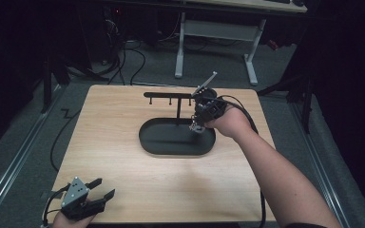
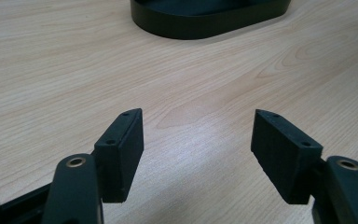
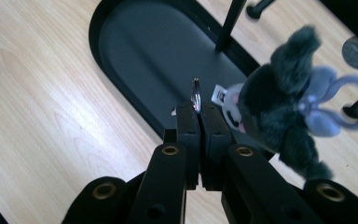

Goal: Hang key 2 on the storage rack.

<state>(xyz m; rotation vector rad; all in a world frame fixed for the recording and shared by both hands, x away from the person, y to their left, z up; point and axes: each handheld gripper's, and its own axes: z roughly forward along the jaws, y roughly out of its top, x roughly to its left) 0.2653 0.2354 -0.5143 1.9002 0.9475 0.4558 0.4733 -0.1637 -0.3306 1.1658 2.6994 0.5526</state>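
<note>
My right gripper (image 3: 199,108) is shut on the metal ring (image 3: 196,95) of a keychain, and a grey plush mouse (image 3: 279,105) with a lilac bow hangs from that ring to the right of the jaws. In the high view the right gripper (image 1: 200,118) hovers over the right end of the black oval tray (image 1: 158,140), with the plush mouse (image 1: 197,126) dangling under it, close to the stand's hook bar (image 1: 168,95). My left gripper (image 1: 100,189) rests at the table's front left corner, open, nothing between its pads (image 2: 126,149).
The stand's upright post (image 3: 229,23) rises from the tray just beyond the ring. Bare wooden tabletop (image 1: 123,166) lies between the tray and the left gripper. Desk legs and cables stand on the floor behind the table.
</note>
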